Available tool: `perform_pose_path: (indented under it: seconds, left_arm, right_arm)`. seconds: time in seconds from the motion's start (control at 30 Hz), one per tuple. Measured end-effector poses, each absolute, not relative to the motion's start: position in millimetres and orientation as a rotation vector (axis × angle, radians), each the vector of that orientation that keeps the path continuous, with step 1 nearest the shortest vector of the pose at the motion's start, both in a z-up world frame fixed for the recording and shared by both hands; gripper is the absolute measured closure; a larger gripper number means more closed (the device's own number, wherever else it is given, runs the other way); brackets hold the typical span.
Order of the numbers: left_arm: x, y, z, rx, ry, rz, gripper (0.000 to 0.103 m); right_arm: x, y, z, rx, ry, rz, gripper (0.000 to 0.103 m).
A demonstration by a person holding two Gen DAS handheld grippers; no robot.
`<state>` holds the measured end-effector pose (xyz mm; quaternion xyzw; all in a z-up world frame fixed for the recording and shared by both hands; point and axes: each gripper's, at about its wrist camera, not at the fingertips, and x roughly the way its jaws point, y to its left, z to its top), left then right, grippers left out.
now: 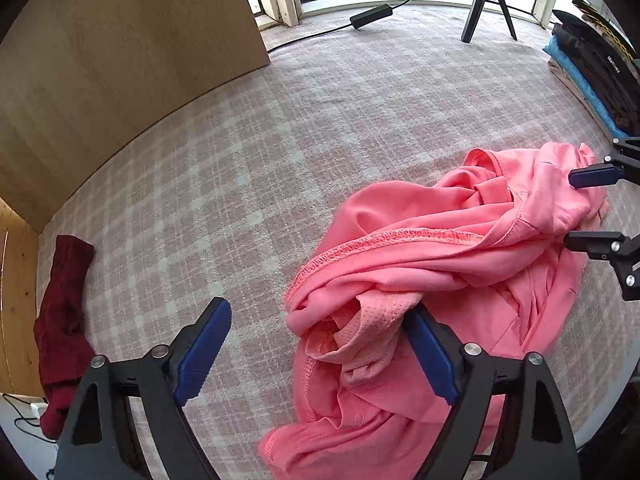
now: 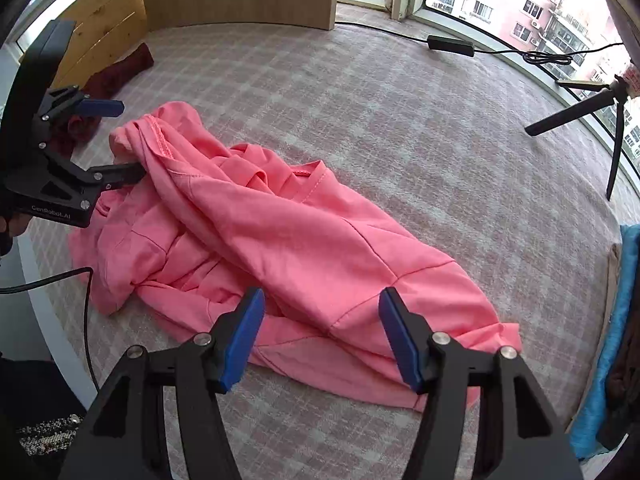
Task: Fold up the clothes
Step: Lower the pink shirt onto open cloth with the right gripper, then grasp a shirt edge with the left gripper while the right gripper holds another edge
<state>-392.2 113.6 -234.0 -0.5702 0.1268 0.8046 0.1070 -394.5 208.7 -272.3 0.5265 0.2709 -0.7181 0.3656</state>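
A crumpled pink garment (image 1: 448, 264) lies in a heap on the checked bed cover (image 1: 248, 152); it also shows in the right wrist view (image 2: 304, 248). My left gripper (image 1: 320, 344) is open, its right finger against a bunched edge of the garment, its left finger over bare cover. In the right wrist view the left gripper (image 2: 120, 140) stands open at the garment's far left end. My right gripper (image 2: 322, 336) is open, its fingers just above the garment's near edge. In the left wrist view the right gripper (image 1: 580, 208) is open at the garment's far right end.
A dark red garment (image 1: 60, 328) lies at the bed's left edge by a wooden panel (image 1: 120, 60). A stack of folded clothes (image 1: 592, 80) sits at the right. A black tripod (image 1: 486, 4) and a cabled power brick (image 1: 370, 16) stand near the window.
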Motion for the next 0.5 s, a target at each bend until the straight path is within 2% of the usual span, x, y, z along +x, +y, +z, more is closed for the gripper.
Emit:
perform_pose_path:
  seconds: [0.03,0.07,0.1,0.13,0.23,0.33,0.5]
  left_arm:
    - [-392,110,-235,-1.687,0.335,2.354,0.046]
    - [-392,106,-234,-1.693,0.299,2.342,0.056]
    - [-391,100,-233,-1.698,0.257,2.329,0.073]
    - [-391,94,-230,-1.697,0.207,2.317,0.085]
    - [-383,77,-212,-1.664,0.131,2.318,0.092]
    - [-366,66,-183,-1.581,0.207,2.361,0.096]
    - [-345,53,-155,-1.516,0.219,2.352,0.094]
  right_arm:
    - [-395,203,-279,1.35,0.731,-1.836,0.045]
    - [-395,198,-285,1.345,0.766,-1.826,0.051]
    - [-400,200,-285,1.362,0.734,-1.818,0.089]
    - [-408,205,-281,1.391,0.653,-1.81,0.098]
    - [-426,228,-255,1.416,0.471,-1.838,0.098]
    - [-434,261,-212,1.38,0.337,-1.891,0.098]
    - [-436,320,-163,1.344,0.277,-2.021,0.098]
